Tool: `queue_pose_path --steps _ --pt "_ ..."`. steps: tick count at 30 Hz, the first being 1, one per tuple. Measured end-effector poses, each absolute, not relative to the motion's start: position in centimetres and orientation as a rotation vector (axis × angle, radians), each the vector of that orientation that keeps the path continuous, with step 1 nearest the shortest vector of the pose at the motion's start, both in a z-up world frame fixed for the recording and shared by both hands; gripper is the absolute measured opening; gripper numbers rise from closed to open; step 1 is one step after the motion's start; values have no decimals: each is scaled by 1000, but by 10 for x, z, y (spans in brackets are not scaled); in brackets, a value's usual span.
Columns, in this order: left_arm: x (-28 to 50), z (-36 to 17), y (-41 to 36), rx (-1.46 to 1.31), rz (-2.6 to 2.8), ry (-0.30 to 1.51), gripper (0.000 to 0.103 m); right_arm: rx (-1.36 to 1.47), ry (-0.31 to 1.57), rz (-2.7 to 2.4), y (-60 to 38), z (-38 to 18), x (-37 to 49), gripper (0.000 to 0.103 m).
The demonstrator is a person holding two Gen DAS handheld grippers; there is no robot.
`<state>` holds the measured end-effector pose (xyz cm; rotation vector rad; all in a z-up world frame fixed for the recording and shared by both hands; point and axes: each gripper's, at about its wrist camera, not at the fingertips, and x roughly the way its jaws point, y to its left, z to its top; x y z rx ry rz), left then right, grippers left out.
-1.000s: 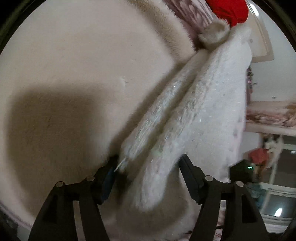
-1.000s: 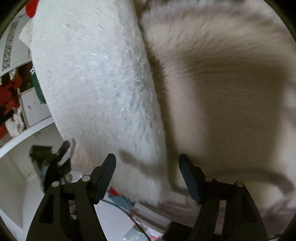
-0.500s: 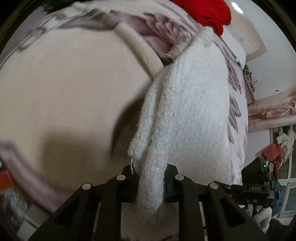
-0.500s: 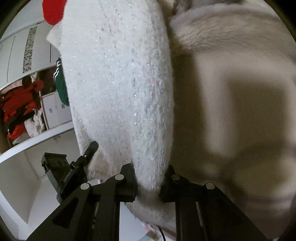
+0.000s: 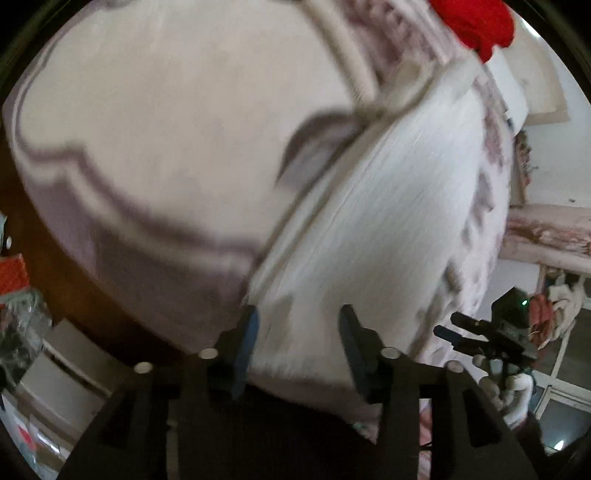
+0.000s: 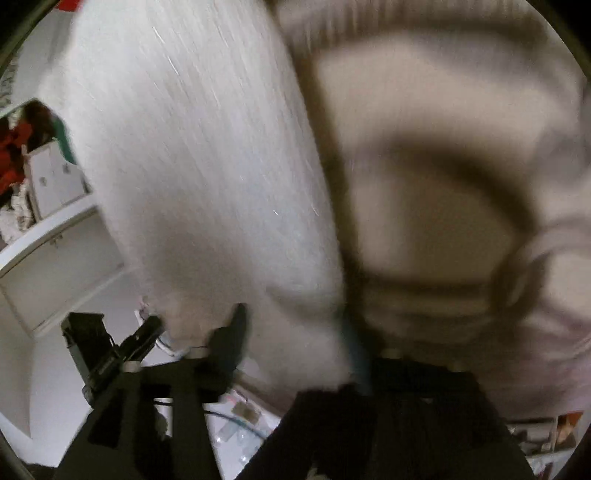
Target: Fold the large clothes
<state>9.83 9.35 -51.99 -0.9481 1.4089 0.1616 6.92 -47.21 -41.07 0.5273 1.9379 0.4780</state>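
Observation:
A fluffy white sweater (image 5: pixel 399 206) lies folded lengthwise on a cream and mauve blanket (image 5: pixel 166 140). Both views are motion-blurred. My left gripper (image 5: pixel 297 332) is open, its jaws apart on either side of the sweater's near end. My right gripper (image 6: pixel 291 336) is also open, with the sweater's (image 6: pixel 207 155) other near corner lying between its fingers. The right finger of the right gripper is partly hidden by the fabric.
A red garment (image 5: pixel 476 18) lies at the far end of the bed. The right gripper (image 5: pixel 491 336) shows in the left wrist view, the left gripper (image 6: pixel 107 350) in the right wrist view. Shelves (image 6: pixel 55 229) and cluttered floor lie beyond the bed's edge.
Half a second ago both grippers were shut on the sweater's near edge. Both have now opened and let it go, and the views have pulled back a little.

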Motion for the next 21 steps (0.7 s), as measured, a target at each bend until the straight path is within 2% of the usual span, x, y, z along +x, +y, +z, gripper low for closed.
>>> queue_pose_path --steps 2,6,10,13,14,15,16,18,21 --pt "132 -510 101 -950 136 1349 52 525 1888 469 -485 -394 91 68" --pt "257 -501 95 -793 8 1238 52 530 1764 454 -498 -375 156 68" --pt "356 -517 87 -685 -75 1227 52 468 1651 467 -481 -366 230 68" --pt "394 -530 78 -573 -72 1239 52 490 1588 491 -468 -364 279 68" --pt "388 -531 75 -546 -71 1233 49 497 1573 499 -465 -363 293 68" --pt "389 -531 74 -523 -80 1194 12 508 1554 506 -463 -364 306 68" --pt "389 -531 73 -501 -88 1165 8 516 1534 504 -461 -364 322 68" --pt "387 -532 75 -485 -93 1160 7 501 1505 484 -460 -371 340 69" --pt "384 -526 81 -494 -99 1132 7 514 1560 510 -454 -396 368 69"
